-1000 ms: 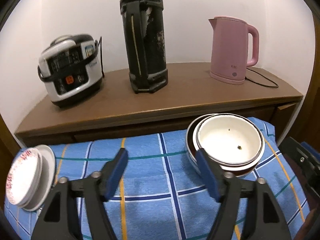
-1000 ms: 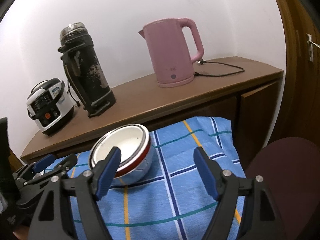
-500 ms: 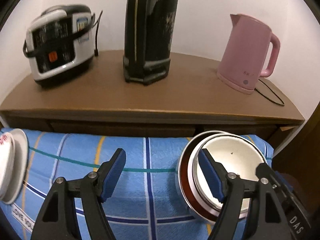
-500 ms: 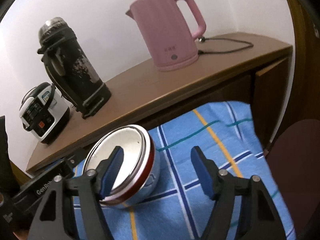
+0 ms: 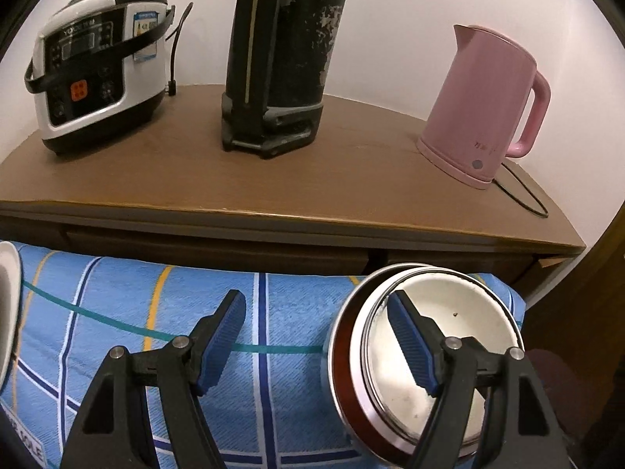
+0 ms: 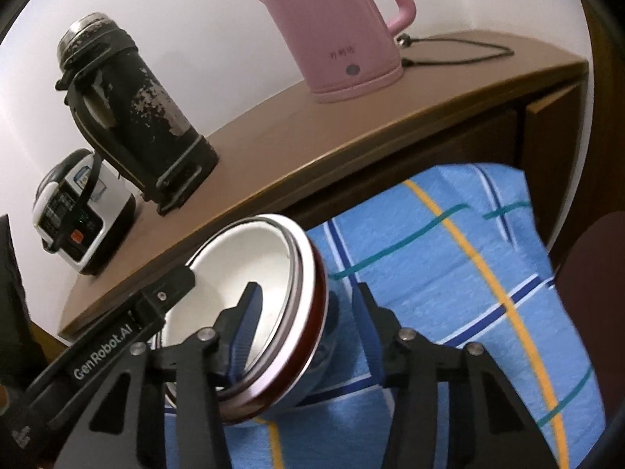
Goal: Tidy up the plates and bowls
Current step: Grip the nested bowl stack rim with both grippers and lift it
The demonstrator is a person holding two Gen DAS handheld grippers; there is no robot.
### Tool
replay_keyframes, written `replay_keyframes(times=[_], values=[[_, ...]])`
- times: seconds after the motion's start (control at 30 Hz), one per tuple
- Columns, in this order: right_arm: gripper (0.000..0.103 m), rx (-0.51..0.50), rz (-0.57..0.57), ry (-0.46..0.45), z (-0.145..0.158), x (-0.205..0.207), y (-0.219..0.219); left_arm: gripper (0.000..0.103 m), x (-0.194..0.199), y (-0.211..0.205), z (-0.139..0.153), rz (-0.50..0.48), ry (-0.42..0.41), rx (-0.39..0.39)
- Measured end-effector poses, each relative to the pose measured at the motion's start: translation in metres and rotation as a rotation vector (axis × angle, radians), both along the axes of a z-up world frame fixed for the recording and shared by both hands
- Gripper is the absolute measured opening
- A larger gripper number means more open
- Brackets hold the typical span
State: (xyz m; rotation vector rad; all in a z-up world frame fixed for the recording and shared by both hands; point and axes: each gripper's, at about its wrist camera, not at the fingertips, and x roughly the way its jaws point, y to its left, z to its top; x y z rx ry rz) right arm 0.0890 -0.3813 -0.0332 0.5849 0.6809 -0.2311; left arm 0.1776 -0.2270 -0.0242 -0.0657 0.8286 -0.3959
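Observation:
A stack of nested bowls (image 5: 461, 312), white inside with a dark red band, sits tilted on the blue checked cloth (image 5: 293, 312). My left gripper (image 5: 316, 336) is open wide. Its right finger hangs inside the top bowl, its left finger is over the cloth, and the bowls' left rim lies between them. From the other side, my right gripper (image 6: 308, 320) straddles the bowls' (image 6: 242, 258) right wall, one pad inside and one outside. Its jaws are closing, with a gap still showing at the wall. A white plate edge (image 5: 6, 305) shows at the far left.
Behind the cloth runs a brown sideboard (image 5: 312, 179) carrying a rice cooker (image 5: 93, 66), a tall black thermos (image 5: 281, 51) and a pink kettle (image 5: 484, 105) with its cord. A dark maroon seat (image 6: 593, 273) is at the right, beside a cabinet door standing ajar.
Both grippers came forward and down onto the bowls. The right gripper's jaws narrowed around the bowls' right wall. The left gripper's right finger now sits inside the top bowl. The plates slid almost out of view.

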Motion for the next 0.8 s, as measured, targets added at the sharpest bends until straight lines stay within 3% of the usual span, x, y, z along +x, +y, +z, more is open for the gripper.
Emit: replay_keyframes(times=[0.13, 0.3, 0.63, 0.8], values=[[0.042, -0.009, 0.003, -0.009, 0.002, 0.002, 0.003, 0.076, 0.003, 0.002, -0.003, -0.001, 0.018, -0.035], [0.041, -0.004, 0.001, -0.008, 0.001, 0.002, 0.003, 0.037, -0.001, -0.005, -0.002, -0.073, 0.047, -0.077], [0.036, -0.005, 0.000, 0.000, -0.002, 0.001, 0.000, 0.032, 0.003, -0.011, -0.018, -0.096, 0.103, -0.063], [0.034, -0.021, 0.004, 0.009, -0.003, 0.003, 0.002, 0.031, -0.001, -0.014, -0.018, -0.098, 0.088, -0.041]])
